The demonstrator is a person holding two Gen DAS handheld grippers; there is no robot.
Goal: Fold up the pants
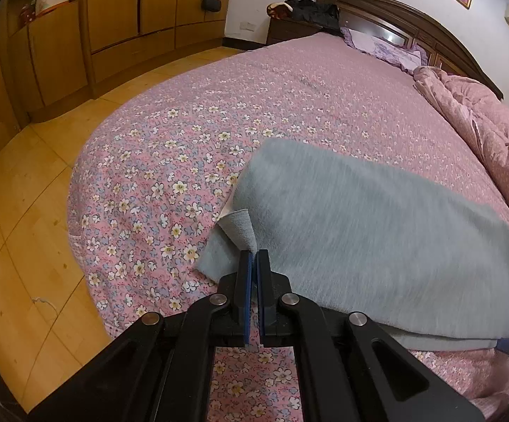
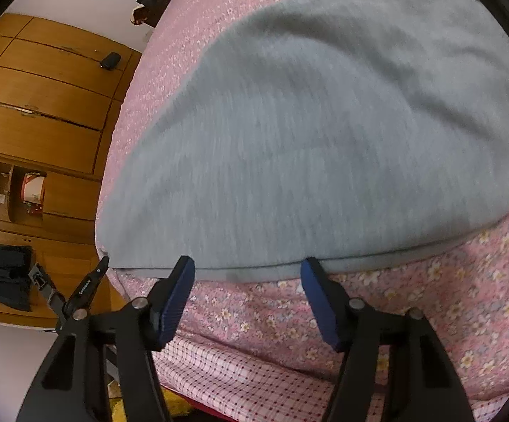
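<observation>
Grey pants point(image 1: 377, 228) lie folded into a broad band on the pink flowered bedspread point(image 1: 191, 147), near the bed's front edge. My left gripper point(image 1: 254, 254) is shut, and a small turned-up corner of the grey cloth point(image 1: 240, 228) runs into its blue pads. In the right wrist view the pants point(image 2: 317, 133) fill most of the picture. My right gripper point(image 2: 247, 263) stands open at their near edge, one blue fingertip point(image 2: 185, 267) on each side of a stretch of hem and neither pressing on it. The other gripper point(image 2: 89, 288) shows at the pants' left corner.
A rumpled pink quilt point(image 1: 483, 133) and purple pillows point(image 1: 384, 47) lie by the dark headboard point(image 1: 412, 17). Wooden wardrobes point(image 1: 131, 17) and a wooden floor point(image 1: 25, 193) lie left of the bed. Dark clothing point(image 2: 1, 274) lies on the floor. A checked sheet point(image 2: 240, 372) hangs below the bedspread.
</observation>
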